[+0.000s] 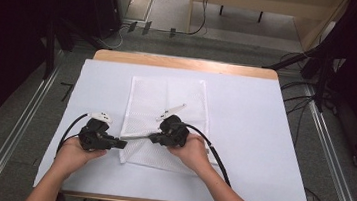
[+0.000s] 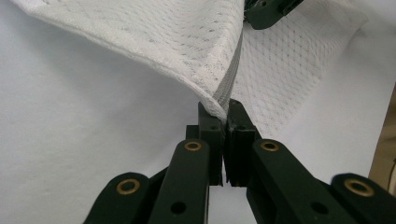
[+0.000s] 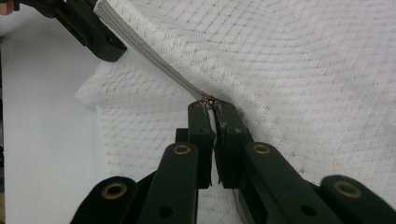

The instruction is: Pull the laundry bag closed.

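We've got the mesh laundry bag [image 1: 164, 124] lying mid-table, long axis running toward the far edge. Our left gripper [image 2: 223, 122] is clamped on the zipper [image 2: 229, 84] end, and our right gripper [image 3: 210, 106] is pinching the slider [image 3: 207, 99]. Looks like mid-zip; next we'd guess a steady pull along the taut zipper line.

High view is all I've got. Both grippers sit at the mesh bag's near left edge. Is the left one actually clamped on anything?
Observer: Yes. The left gripper is shut on the bag's zipper tape, at the corner.
Operator: And the right?
Observer: The right gripper is shut on a small brass-coloured metal piece on the zipper, likely the slider.
Operator: Zipper slack between them?
Observer: No, it runs straight and lifted between the two grippers.
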The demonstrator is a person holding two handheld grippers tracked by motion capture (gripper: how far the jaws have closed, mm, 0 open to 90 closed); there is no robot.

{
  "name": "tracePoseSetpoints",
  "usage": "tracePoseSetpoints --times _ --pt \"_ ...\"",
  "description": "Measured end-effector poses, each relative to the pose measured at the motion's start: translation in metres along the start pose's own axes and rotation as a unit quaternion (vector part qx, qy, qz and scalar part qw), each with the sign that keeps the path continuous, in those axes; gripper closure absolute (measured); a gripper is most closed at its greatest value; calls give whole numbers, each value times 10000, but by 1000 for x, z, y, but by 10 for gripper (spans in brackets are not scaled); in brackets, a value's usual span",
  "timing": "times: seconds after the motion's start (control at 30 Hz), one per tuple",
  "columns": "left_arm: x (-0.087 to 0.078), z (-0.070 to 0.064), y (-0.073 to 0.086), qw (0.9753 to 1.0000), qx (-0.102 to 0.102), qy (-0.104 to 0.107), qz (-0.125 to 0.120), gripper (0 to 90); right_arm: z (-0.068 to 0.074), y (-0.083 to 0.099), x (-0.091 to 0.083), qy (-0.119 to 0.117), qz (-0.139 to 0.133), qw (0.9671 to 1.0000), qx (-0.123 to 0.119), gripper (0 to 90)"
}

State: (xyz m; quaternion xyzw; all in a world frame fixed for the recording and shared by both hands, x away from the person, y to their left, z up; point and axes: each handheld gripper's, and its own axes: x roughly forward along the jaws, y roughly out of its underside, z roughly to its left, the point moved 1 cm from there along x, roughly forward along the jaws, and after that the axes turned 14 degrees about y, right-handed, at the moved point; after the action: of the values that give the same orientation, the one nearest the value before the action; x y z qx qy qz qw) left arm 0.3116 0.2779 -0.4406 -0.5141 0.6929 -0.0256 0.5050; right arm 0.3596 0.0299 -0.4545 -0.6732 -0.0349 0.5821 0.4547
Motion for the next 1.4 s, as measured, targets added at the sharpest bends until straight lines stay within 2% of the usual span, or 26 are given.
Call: tracePoseSetpoints --times 0.2,0.87,1.4 --pt "-1 0 0 10000 -5 18 -8 886 -1 1 -1 36 12 10000 -46 881" --pt "-1 0 1 10000 -15 34 -6 886 -10 8 -6 128 58 9999 28 882" --pt "-1 0 1 10000 -24 41 31 887 -12 10 -7 119 66 9999 5 882"
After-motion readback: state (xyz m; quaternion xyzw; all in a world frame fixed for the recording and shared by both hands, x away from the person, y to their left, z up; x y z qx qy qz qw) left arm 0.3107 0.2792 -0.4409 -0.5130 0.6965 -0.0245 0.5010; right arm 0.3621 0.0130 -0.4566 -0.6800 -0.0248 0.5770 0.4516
